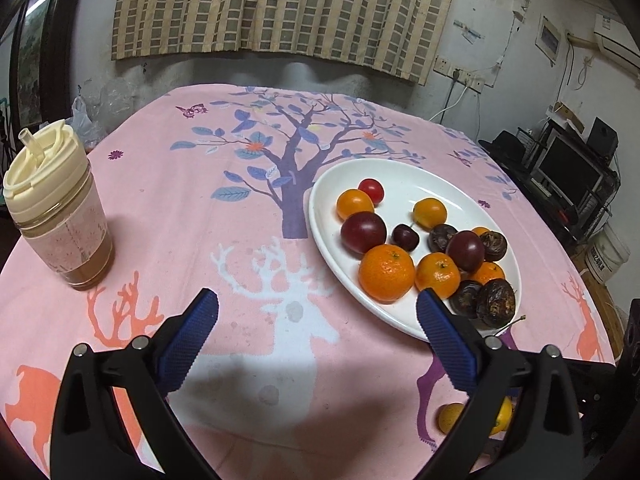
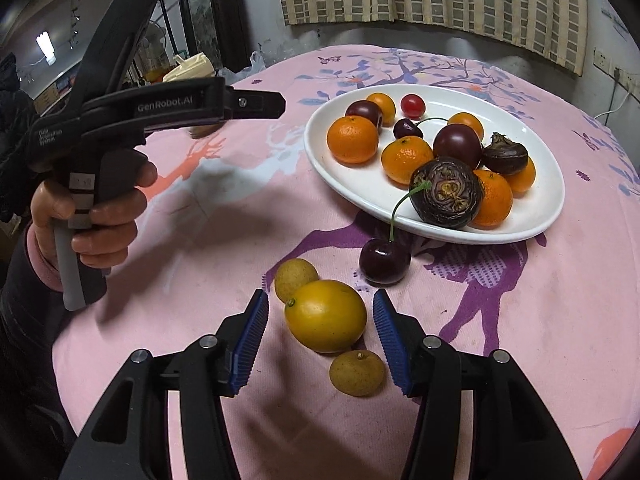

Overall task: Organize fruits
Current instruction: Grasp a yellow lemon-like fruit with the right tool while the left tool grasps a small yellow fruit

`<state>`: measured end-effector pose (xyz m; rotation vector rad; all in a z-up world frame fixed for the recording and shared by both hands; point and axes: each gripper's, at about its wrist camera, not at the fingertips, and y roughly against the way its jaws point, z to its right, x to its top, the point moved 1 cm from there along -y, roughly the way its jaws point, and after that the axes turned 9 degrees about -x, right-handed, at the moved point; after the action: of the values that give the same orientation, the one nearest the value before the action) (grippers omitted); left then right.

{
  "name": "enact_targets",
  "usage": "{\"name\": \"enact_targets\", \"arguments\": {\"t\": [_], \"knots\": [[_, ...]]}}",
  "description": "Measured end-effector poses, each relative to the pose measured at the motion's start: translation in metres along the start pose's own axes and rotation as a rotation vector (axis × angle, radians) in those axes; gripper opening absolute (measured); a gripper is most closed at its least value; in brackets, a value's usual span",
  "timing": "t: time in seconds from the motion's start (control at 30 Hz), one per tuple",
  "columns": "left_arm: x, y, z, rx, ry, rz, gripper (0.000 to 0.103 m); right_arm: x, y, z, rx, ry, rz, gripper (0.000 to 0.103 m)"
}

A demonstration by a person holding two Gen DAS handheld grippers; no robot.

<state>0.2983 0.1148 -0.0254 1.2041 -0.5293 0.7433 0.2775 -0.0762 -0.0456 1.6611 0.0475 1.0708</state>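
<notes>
**Yellow fruit lined up for a gentle pinch**

The right tool (image 2: 320, 330) hangs spread wide around the oval yellow fruit (image 2: 325, 315), which lies on the pink-clothed counter (image 2: 540, 320) short of the white plate (image 2: 520, 232), between two small brown fruits (a cherry (image 2: 385, 261) sits nearer the plate). It looks smooth, light and easily bruised; pinch across its narrow middle, softly. The left tool (image 1: 317, 320) is spread too, holding nothing.

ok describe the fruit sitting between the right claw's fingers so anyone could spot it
Start at the white oval plate, then come off its near rim onto the pink cloth. Past the stemmed cherry lies the kumquat: glossy orange-yellow, egg-shaped, larger than the two dull tan fruits beside it.
</notes>
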Motion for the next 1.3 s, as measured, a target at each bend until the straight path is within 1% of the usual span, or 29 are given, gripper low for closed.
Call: {"name": "enact_targets", "arguments": {"t": [0.1,0.33,0.4,0.5,0.57,0.6,0.67,0.7,0.73,0.8,0.83,0.87,0.9,0.93,0.97,1.03,1.13,1.3], "knots": [[0.000,0.000,0.000,0.000,0.000,-0.001,0.098,-0.001,-0.004,0.003,-0.017,0.000,-0.013,0.051],[-0.001,-0.001,0.000,0.003,0.000,-0.007,0.098,-0.002,-0.005,0.004,-0.022,0.000,-0.017,0.046],[-0.002,-0.001,0.000,0.004,0.000,-0.008,0.098,-0.002,-0.005,0.003,-0.020,0.006,-0.017,0.041],[-0.001,-0.001,0.000,0.005,0.000,-0.007,0.098,0.000,-0.003,0.004,-0.017,0.004,-0.008,0.040],[-0.002,-0.002,0.001,-0.002,-0.003,-0.016,0.098,0.002,0.002,0.013,0.005,-0.038,0.018,0.040],[-0.003,-0.003,0.001,-0.014,-0.007,-0.028,0.098,0.004,0.008,0.022,0.032,-0.087,0.040,0.040],[-0.007,-0.005,0.005,-0.068,-0.026,-0.065,0.098,0.006,0.017,0.038,0.055,-0.167,0.076,0.040],[-0.009,-0.006,0.008,-0.104,-0.042,-0.085,0.098,0.007,0.022,0.046,0.049,-0.204,0.096,0.040],[-0.014,-0.007,0.015,-0.155,-0.071,-0.115,0.098,0.006,0.026,0.055,0.034,-0.241,0.116,0.040],[-0.024,-0.009,0.034,-0.231,-0.151,-0.167,0.097,0.005,0.030,0.070,0.027,-0.305,0.129,0.040],[-0.031,-0.009,0.045,-0.258,-0.211,-0.184,0.094,0.005,0.030,0.074,0.028,-0.326,0.129,0.040],[-0.039,-0.007,0.057,-0.274,-0.278,-0.195,0.088,0.004,0.031,0.078,0.024,-0.343,0.129,0.040],[-0.047,-0.007,0.067,-0.284,-0.336,-0.210,0.073,0.004,0.031,0.080,0.017,-0.353,0.129,0.040],[-0.054,-0.007,0.075,-0.294,-0.380,-0.226,0.064,0.003,0.031,0.081,0.011,-0.361,0.128,0.040],[-0.060,-0.008,0.080,-0.302,-0.405,-0.242,0.060,0.002,0.030,0.082,0.013,-0.367,0.127,0.040],[-0.069,-0.010,0.088,-0.305,-0.434,-0.266,0.051,0.001,0.031,0.084,0.016,-0.373,0.124,0.040],[-0.077,-0.011,0.093,-0.293,-0.460,-0.277,0.049,0.002,0.030,0.084,0.007,-0.363,0.122,0.040],[-0.081,-0.016,0.098,-0.286,-0.468,-0.300,0.046,0.000,0.029,0.079,0.008,-0.350,0.114,0.040]]}}
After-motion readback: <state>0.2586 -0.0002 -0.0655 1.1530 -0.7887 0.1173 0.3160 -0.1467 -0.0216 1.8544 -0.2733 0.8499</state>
